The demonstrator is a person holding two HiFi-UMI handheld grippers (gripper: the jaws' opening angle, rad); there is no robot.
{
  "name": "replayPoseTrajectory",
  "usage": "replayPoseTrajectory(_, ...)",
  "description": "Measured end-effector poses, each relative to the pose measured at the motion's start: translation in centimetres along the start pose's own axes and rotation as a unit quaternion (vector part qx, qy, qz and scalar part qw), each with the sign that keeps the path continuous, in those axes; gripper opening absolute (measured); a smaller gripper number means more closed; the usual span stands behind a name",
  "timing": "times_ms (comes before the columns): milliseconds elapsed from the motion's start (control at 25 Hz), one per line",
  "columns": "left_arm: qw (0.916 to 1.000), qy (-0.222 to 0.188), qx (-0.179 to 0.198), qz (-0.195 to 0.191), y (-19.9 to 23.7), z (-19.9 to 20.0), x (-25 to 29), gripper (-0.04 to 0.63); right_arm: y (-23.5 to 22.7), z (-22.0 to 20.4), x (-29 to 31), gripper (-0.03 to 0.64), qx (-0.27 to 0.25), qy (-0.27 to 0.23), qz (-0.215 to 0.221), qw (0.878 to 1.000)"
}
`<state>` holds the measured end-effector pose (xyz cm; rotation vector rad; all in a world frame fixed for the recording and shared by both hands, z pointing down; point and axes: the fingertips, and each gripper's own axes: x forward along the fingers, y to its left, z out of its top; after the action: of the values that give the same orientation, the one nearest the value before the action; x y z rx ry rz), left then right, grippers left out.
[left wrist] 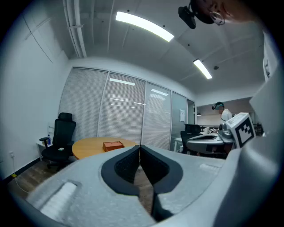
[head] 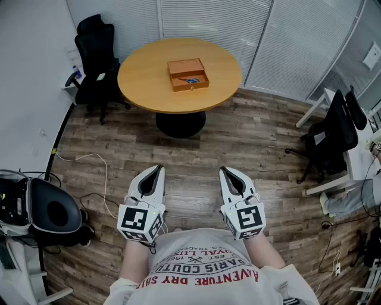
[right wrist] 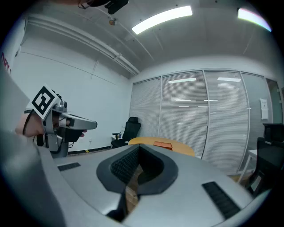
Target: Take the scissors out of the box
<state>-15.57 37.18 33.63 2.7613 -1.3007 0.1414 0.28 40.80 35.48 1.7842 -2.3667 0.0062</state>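
A dark wood-plank floor [head: 256,149] fills most of the head view, with walls of closed white blinds [head: 208,18] at the far side. On it stands a round, light wooden table [head: 149,77] on a black pedestal, well away from the person.

A black office chair [head: 92,53] sits just beside the table's left edge. A second black chair [head: 333,134] stands well apart at the right, next to a white desk [head: 351,161]. A white cable [head: 89,158] trails over the planks at the left.

At the bottom edge is the person's light shirt [head: 202,274] with red print.

In front of it the left hand-held gripper [head: 159,168] and the right hand-held gripper [head: 223,170] are side by side, near each other but not touching. Both hang over bare floor and point roughly level toward the table. Each gripper view shows the dark pads clenched tip to tip with nothing between them.

Near the middle of the table lies an open, shallow orange-brown box [head: 190,86], far from both grippers. Inside it lies a small blue-handled item, the scissors [head: 191,80], too small to make out in detail.
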Motion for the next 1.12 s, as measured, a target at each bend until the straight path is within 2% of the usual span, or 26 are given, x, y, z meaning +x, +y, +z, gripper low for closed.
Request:
replayPoseTrajectory(240,1.0,-0.003,0.0,-0.005,1.4,0.3,0.7,0.011,0.3,0.3,1.8,0.005,0.0,0.003,0.0,1.0)
replayPoseTrajectory(520,0.9999,0.002,-0.007,-0.008,5.0,-0.2,0.9,0.011,1.6,1.3,4.3,0.006,0.046,-0.015,-0.008,0.999)
replayPoseTrajectory(880,0.9994,0.009,-0.031,-0.014,10.7,-1.4,1.0,0.011,4.7,0.7,8.1,0.006,0.046,0.011,-0.019,0.999)
replayPoseTrajectory(1120,0.9996,0.014,-0.023,-0.012,11.2,-3.1,1.5,0.011,4.9,0.1,8.9,0.006,0.062,-0.008,-0.013,0.998)
